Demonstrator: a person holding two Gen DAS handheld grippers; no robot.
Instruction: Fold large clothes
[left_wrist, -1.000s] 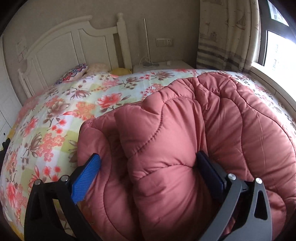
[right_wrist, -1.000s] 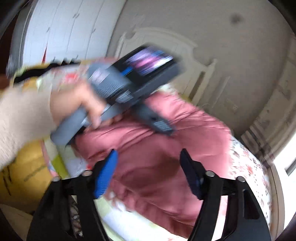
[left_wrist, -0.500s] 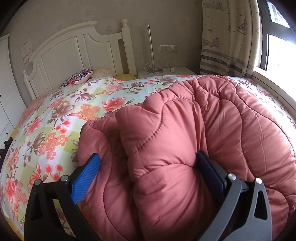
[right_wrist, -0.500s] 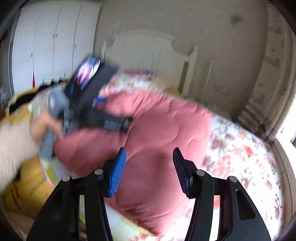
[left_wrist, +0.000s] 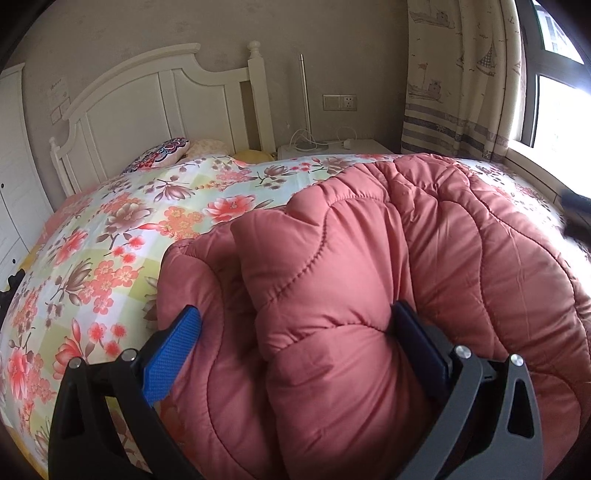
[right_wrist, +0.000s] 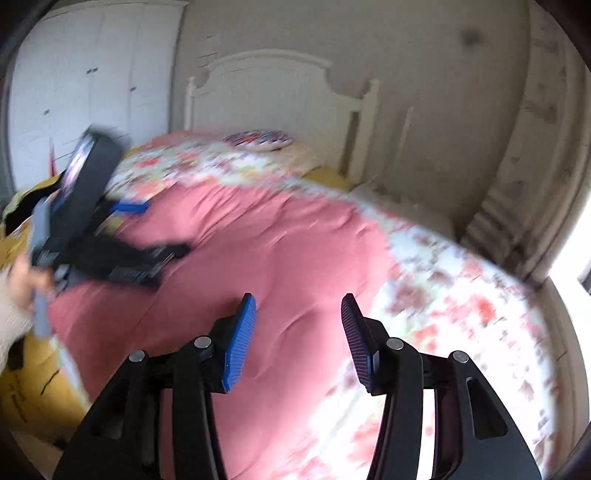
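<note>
A large pink quilted padded garment (left_wrist: 369, 280) lies bunched on the floral bedspread (left_wrist: 122, 236). My left gripper (left_wrist: 295, 325) has its jaws wide, and a thick fold of the garment bulges between the blue pads. In the right wrist view the garment (right_wrist: 266, 258) spreads across the bed, and the left gripper (right_wrist: 125, 229) shows at its left end, held by a hand. My right gripper (right_wrist: 299, 306) is open and empty, hovering above the garment's near right part. That view is motion-blurred.
A white headboard (left_wrist: 147, 99) stands at the bed's far end, with pillows (left_wrist: 162, 155) in front of it. A white nightstand (left_wrist: 332, 147) with cables and a curtained window (left_wrist: 554, 92) are at the right. White wardrobes (right_wrist: 85, 85) stand to the left.
My right gripper has swung right and away from the left hand, now over the garment's right part, with its jaws narrower. The left gripper has kept its place on the fold.
</note>
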